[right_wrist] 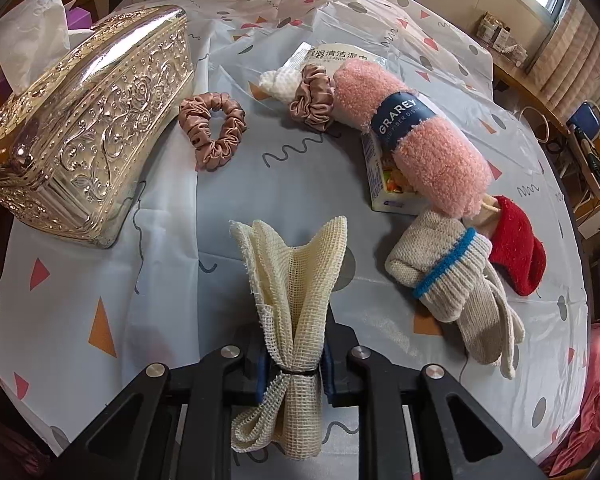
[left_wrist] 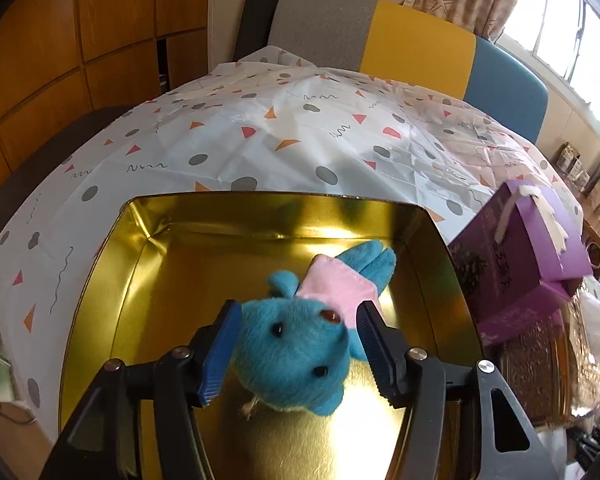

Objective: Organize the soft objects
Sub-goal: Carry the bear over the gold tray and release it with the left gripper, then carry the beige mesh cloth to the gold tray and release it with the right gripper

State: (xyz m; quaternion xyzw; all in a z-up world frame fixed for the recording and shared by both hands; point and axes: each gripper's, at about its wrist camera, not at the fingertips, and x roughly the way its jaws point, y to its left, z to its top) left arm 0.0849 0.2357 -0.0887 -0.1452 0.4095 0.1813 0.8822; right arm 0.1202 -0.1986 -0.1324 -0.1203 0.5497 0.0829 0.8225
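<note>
Left hand-held gripper (left_wrist: 300,354): jaws spread, the blue plush (left_wrist: 296,356) lying between them on the floor of the gold tin (left_wrist: 100,272), pads beside the head but not visibly pressing. The plush wears a pink cloth (left_wrist: 338,290); its feet point to the tin's far wall. Right of the tin, touching or just beside it, sits a purple box (left_wrist: 512,264), with an embossed gold box (left_wrist: 540,372) nearer. Beyond lies the patterned tablecloth (left_wrist: 260,136).

Right hand-held gripper (right_wrist: 294,374): pressed together, pinching a banded mesh cloth (right_wrist: 296,280) that stands up from the jaws. Near right: knit gloves (right_wrist: 440,276), red sock (right_wrist: 518,252). Left: the ornate tissue box (right_wrist: 100,128). Farther: two scrunchies (right_wrist: 214,132) (right_wrist: 312,98), then a pink towel roll (right_wrist: 412,132) lying over a small carton (right_wrist: 380,184).
</note>
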